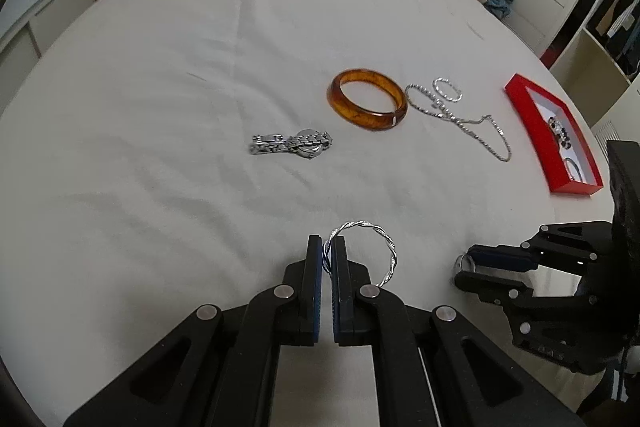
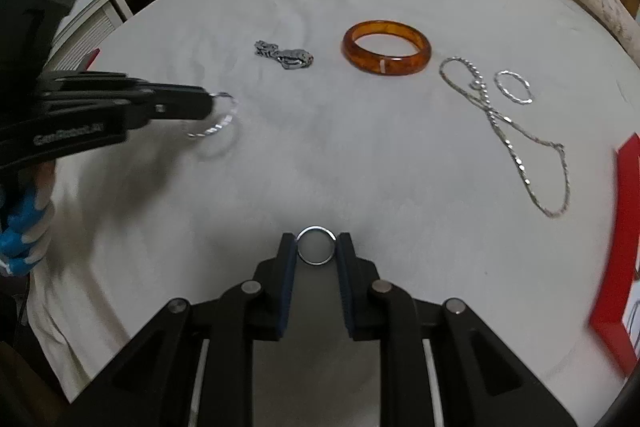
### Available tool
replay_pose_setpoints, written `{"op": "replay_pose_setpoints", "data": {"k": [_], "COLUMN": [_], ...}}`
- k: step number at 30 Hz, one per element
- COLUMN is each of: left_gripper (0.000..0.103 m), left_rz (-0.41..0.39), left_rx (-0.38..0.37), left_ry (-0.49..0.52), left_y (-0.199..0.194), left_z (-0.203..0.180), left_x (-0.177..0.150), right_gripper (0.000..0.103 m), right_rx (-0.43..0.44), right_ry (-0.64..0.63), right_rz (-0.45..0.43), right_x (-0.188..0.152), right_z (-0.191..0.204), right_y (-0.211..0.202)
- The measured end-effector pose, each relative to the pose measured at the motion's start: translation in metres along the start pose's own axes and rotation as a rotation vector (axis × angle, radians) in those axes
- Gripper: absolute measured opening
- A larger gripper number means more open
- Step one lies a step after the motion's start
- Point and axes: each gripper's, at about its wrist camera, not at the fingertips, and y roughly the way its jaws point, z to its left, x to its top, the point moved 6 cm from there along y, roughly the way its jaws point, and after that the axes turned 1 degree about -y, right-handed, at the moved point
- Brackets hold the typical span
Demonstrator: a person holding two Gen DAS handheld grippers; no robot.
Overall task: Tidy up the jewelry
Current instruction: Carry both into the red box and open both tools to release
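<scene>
While both loads hang clear of the bed [image 1: 160, 107] | your left hand-held gripper [image 1: 330, 255] clamps twisted silver bangle [image 1: 384, 247] | right hand-held gripper [image 2: 316, 247] pinches plain ring [image 2: 316, 245] | likely bound for red box [image 1: 520, 95].
</scene>
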Motion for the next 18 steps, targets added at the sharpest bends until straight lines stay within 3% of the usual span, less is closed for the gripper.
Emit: {"op": "replay_pose_setpoints", "data": {"k": [6, 11, 14, 18], "left_gripper": [0.004, 0.004, 0.004, 0.004], "left_rz": [-0.052, -0.093, -0.106, -0.102], "left_rx": [0.017, 0.005, -0.021, -0.07], "left_ry": [0.008, 0.031, 0.051, 0.093], "left_y": [-0.04, -0.062, -0.064, -0.055], "left_z": [-0.011, -0.036, -0.062, -0.112], "left_x": [-0.01, -0.012, -0.009, 0.001], "right_gripper": [0.019, 0.019, 0.019, 0.019], "right_rx": [-0.011, -0.045, -0.069, -0.112], "right_ry": [0.031, 0.068, 0.108, 0.196], "right_rz": [-0.078, -0.149, -0.176, -0.203], "right_x": [0.0, -0.021, -0.032, -0.073], "right_z": [0.001, -0.008, -0.019, -0.058], "right_y": [-0.046, -0.098, -0.115, -0.151]}}
